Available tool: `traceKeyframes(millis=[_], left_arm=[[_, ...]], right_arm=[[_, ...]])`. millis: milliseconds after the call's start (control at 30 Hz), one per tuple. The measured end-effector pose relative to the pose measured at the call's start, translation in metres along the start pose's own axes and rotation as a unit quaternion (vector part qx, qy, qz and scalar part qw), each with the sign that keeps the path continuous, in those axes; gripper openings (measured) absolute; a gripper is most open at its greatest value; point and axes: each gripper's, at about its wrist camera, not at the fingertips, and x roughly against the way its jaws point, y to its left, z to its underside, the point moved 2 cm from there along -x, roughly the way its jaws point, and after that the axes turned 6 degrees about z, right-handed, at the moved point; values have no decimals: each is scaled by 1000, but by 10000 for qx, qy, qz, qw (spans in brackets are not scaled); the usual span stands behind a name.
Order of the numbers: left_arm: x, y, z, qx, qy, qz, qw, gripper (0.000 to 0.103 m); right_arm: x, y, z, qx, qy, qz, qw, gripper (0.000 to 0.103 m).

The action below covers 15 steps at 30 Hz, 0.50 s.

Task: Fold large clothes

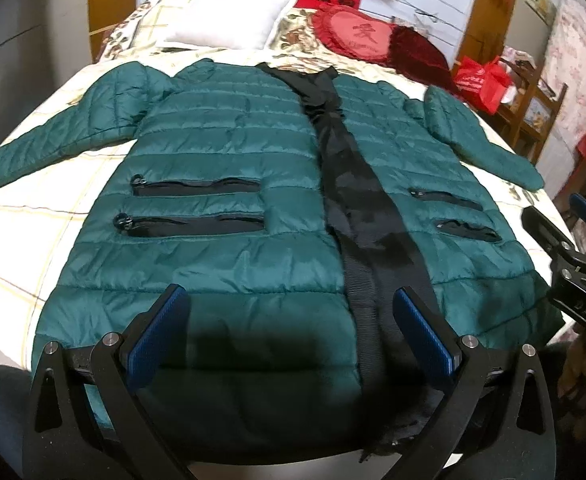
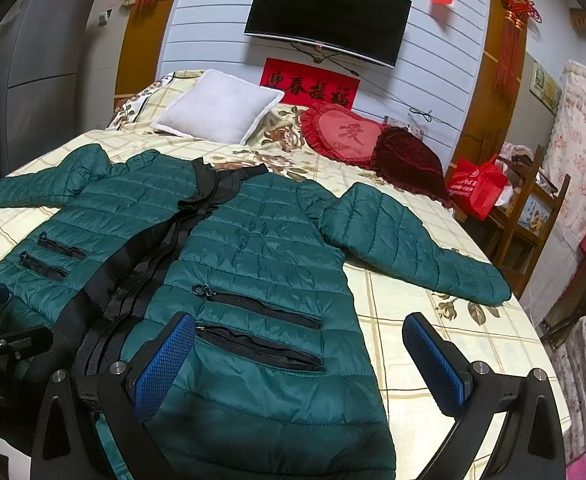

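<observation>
From your left wrist camera, the green padded coat point(image 1: 229, 200) lies flat and front-up on the bed point(image 1: 25, 216), sleeves spread to either side, its black front strip point(image 1: 353, 200) running down the middle. Your left gripper point(image 1: 293, 332) hangs over the hem with its blue pads point(image 1: 157, 332) set wide apart, holding nothing. Your right gripper point(image 1: 569, 256) shows at the right edge; its fingers can't be judged here.

From your right wrist camera, the right gripper point(image 2: 301, 364) is spread wide and empty above the coat's lower right panel, near the zip pockets point(image 2: 257, 324). A white pillow point(image 2: 221, 106) and a red heart cushion point(image 2: 345, 132) sit at the bed's far end.
</observation>
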Motion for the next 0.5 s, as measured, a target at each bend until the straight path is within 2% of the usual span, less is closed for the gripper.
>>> traceKeyframes(millis=[167,233,400,500], left_arm=[[2,2,2,115,-44,298,9995,103],[7,0,2,97,-182,368,9991,103],[15,-1,0,17,-538,127,9985,103],[15,-3,0,-157,-587,-45,9981,103]], right_arm=[[0,0,0,2,-5,4,10000,103],[-1,-1,0,-4,-4,-6,10000,103],[-1,-1,0,-4,-4,-6,10000,103],[0,0,0,1,-7,-2,10000,103]])
